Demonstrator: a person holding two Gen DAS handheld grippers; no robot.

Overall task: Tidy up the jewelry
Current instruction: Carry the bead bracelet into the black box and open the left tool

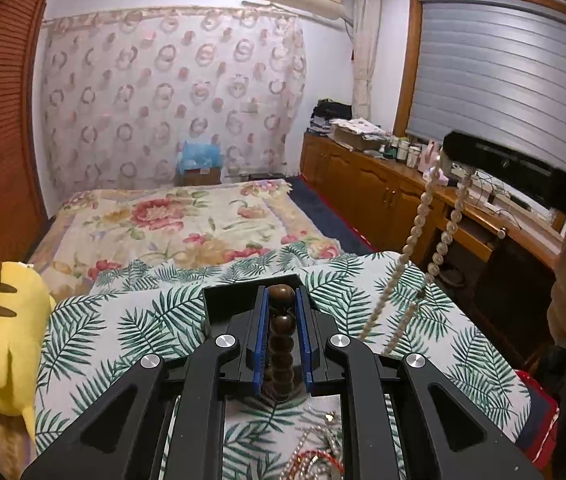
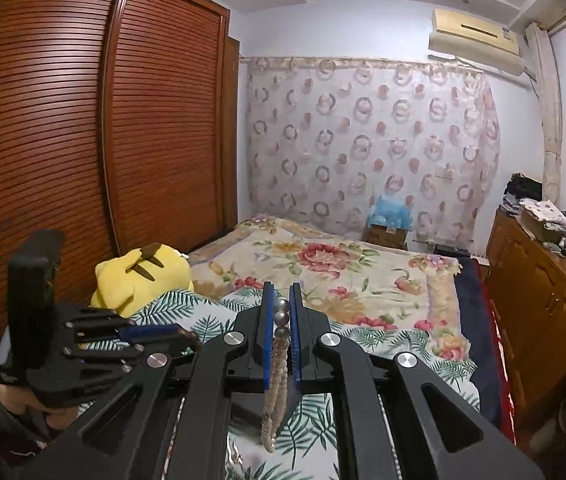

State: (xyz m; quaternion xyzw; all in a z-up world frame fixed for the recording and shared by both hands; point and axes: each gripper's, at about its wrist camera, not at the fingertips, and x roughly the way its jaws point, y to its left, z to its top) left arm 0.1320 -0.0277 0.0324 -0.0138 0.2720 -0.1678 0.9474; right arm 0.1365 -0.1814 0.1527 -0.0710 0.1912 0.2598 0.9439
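Note:
My left gripper (image 1: 283, 298) is shut on a strand of dark brown wooden beads (image 1: 281, 336), held above the leaf-print cloth (image 1: 123, 320). It also shows in the right wrist view (image 2: 187, 336) at lower left. My right gripper (image 2: 281, 304) is shut on a pearl necklace (image 2: 275, 392) that hangs down between its blue pads. In the left wrist view the right gripper (image 1: 449, 152) is raised at the right, and the pearl necklace (image 1: 415, 236) dangles from it in two strands. A heap of tangled jewelry (image 1: 315, 452) lies on the cloth below my left gripper.
A yellow plush toy (image 1: 3, 344) sits at the cloth's left edge. A floral bed cover (image 1: 187, 224) stretches behind. A wooden sideboard (image 1: 383, 184) with bottles and boxes runs along the right. A slatted wooden wardrobe (image 2: 103, 140) stands on the left.

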